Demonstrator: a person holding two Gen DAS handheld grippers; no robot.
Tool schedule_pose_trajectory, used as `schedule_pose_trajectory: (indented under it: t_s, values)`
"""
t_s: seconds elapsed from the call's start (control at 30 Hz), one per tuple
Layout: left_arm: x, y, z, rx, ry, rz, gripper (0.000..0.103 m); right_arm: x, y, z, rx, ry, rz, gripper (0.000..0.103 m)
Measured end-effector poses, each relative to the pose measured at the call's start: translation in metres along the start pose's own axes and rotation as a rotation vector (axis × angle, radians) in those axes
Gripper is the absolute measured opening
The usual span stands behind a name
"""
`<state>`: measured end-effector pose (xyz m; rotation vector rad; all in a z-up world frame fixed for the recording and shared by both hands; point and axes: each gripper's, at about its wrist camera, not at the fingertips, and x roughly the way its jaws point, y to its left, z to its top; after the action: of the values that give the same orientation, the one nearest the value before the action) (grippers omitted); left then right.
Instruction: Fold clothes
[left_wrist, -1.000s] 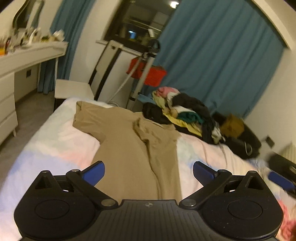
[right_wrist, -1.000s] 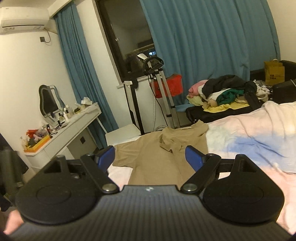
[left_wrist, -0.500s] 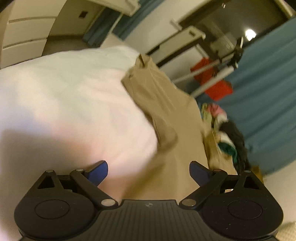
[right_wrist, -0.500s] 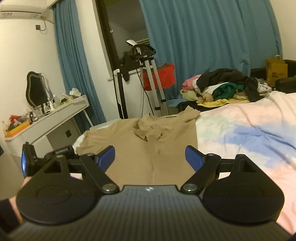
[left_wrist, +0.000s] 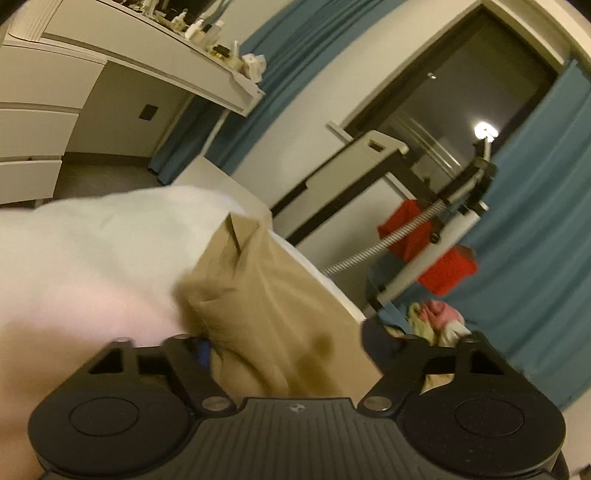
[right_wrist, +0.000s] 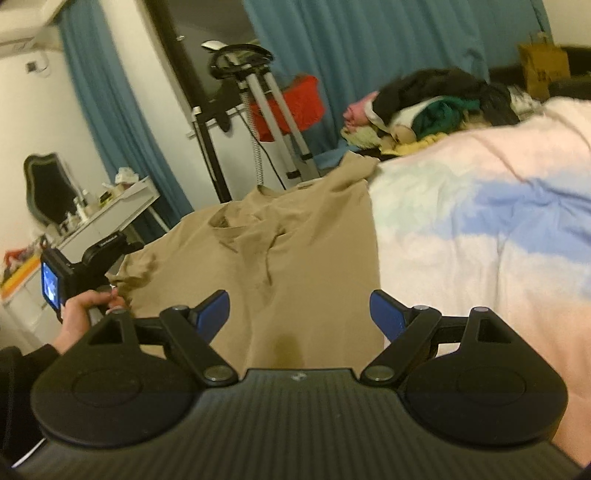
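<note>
A tan short-sleeved shirt (right_wrist: 295, 240) lies spread flat on the bed (right_wrist: 480, 221), collar toward the far edge. My right gripper (right_wrist: 299, 314) hovers open over the shirt's lower part, with cloth showing between its blue pads. In the left wrist view the same shirt (left_wrist: 266, 295) bunches up right in front of my left gripper (left_wrist: 291, 343). That gripper is tilted, low at the shirt's left side, and its fingers stand wide apart around the cloth. A hand (right_wrist: 79, 314) holds the left gripper's handle at the shirt's left sleeve.
A pile of mixed clothes (right_wrist: 424, 107) sits at the bed's far corner. A garment steamer stand (right_wrist: 258, 92) and a red basket (right_wrist: 291, 107) are behind the bed. A white dresser (left_wrist: 110, 74) with small items runs along the left wall. The quilt is pastel-patterned.
My left gripper dropped, tilted, and closed in on the shirt's left side until cloth fills its gap. My right gripper moved lower and nearer the shirt's lower part. Both stayed open.
</note>
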<state>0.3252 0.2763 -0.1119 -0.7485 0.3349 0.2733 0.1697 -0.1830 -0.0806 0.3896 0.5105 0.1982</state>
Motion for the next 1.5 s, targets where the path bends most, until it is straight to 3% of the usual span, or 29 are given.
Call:
schedule_pose_trajectory:
  t_s: [0.07, 0.13, 0.17, 0.4, 0.6, 0.83, 1.0, 1.07, 1.17, 1.27, 1.33, 1.5]
  values:
    - [0.016, -0.005, 0.009, 0.033, 0.002, 0.033, 0.047, 0.006, -0.008, 0.003, 0.021, 0.002, -0.004, 0.084]
    - [0.028, -0.015, 0.017, 0.086, 0.012, 0.047, 0.015, 0.008, -0.012, 0.006, 0.037, 0.000, -0.007, 0.084]
    - [0.031, -0.021, 0.021, 0.121, 0.015, 0.055, 0.006, 0.008, -0.014, 0.007, 0.045, -0.004, -0.006, 0.084]
    - [0.002, -0.117, 0.019, 0.469, 0.000, 0.086, 0.001, -0.001, -0.021, 0.015, 0.072, -0.026, -0.007, 0.084]
    - [-0.029, -0.233, -0.021, 0.771, -0.014, 0.023, 0.001, -0.019, -0.021, 0.016, 0.066, -0.031, -0.025, 0.084]
    - [-0.032, -0.334, -0.133, 0.987, 0.079, -0.052, 0.001, -0.038, -0.034, 0.015, 0.093, -0.019, -0.054, 0.084]
    - [-0.003, -0.353, -0.214, 1.022, 0.145, -0.065, 0.001, -0.039, -0.056, 0.017, 0.145, -0.028, -0.080, 0.084]
    - [0.013, -0.350, -0.237, 1.019, 0.178, -0.047, 0.002, -0.036, -0.064, 0.016, 0.162, -0.021, -0.080, 0.084]
    - [0.031, -0.337, -0.253, 1.015, 0.229, -0.059, 0.019, -0.027, -0.071, 0.014, 0.175, -0.010, -0.075, 0.084]
    - [0.036, -0.326, -0.250, 0.998, 0.251, -0.080, 0.045, -0.018, -0.074, 0.013, 0.181, -0.007, -0.066, 0.084]
    - [0.012, -0.315, -0.238, 0.980, 0.245, -0.086, 0.058, -0.013, -0.077, 0.013, 0.186, -0.002, -0.058, 0.084]
    - [-0.071, -0.282, -0.203, 0.943, 0.217, -0.097, 0.070, -0.008, -0.075, 0.014, 0.189, -0.015, -0.038, 0.084]
